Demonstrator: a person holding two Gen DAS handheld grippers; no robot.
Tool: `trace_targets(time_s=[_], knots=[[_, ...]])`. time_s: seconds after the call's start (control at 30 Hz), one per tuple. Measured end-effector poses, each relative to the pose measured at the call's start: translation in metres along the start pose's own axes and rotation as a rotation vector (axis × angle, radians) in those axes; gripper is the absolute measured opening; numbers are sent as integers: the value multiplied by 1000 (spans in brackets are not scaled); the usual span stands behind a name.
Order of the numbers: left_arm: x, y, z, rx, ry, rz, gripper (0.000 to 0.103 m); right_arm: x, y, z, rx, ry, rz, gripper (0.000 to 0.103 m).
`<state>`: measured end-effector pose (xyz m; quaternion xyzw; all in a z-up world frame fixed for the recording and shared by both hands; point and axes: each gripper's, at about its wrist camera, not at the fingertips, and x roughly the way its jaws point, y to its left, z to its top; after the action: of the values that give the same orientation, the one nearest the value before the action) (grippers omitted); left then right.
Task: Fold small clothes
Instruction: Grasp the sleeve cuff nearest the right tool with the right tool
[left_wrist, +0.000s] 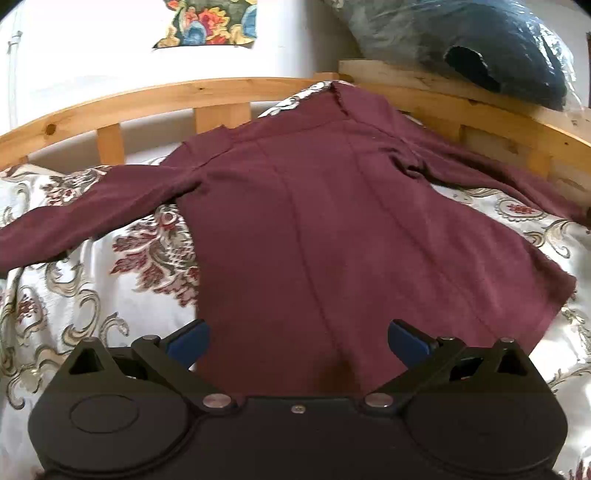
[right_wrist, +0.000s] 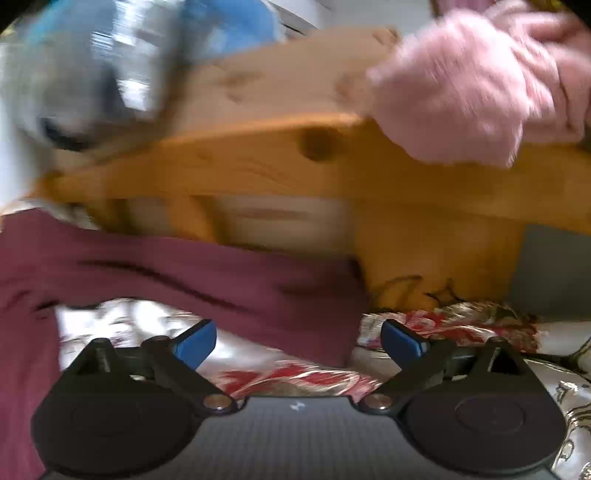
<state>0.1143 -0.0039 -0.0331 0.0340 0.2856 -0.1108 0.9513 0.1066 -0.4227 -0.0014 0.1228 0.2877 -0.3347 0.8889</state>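
We saw the shirt (left_wrist: 314, 221) spread flat on the bed (left_wrist: 74, 288), filling mid-frame. Both the left gripper (left_wrist: 298, 341) and right gripper (right_wrist: 298, 341) gaped wide, holding nothing. Soft, light and limp, it looked best pinched at hem or sleeve (right_wrist: 221, 280).

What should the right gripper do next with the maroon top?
Probably ease forward and close on the sleeve ahead of it, to fold it inward. The right gripper is open and empty, and the maroon top lies flat, sleeves outspread, under the open left gripper.
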Motion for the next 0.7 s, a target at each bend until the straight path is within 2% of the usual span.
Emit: trace_targets(time_s=[0.13,0.23,0.3,0.33,0.4,0.43,0.5,0.7], knots=[[0,5,-1,-7,-6,9,102,28,-5,12,57,53,-42,86],[2,9,0,-23,0,10,102,46,-6,18,83,67,-83,73],[4,11,1,-34,11,22,102,56,-10,21,101,73,-111,53],[5,13,1,-43,19,30,102,58,-10,21,108,75,-125,50],[5,18,1,-66,26,33,102,61,-10,22,115,71,-128,23],[5,21,2,-81,31,36,102,58,-4,20,99,64,-136,21],[6,26,3,-104,37,44,102,50,2,18,69,40,-124,7],[2,36,9,-143,24,75,102,7,49,24,-96,-120,-37,7]])
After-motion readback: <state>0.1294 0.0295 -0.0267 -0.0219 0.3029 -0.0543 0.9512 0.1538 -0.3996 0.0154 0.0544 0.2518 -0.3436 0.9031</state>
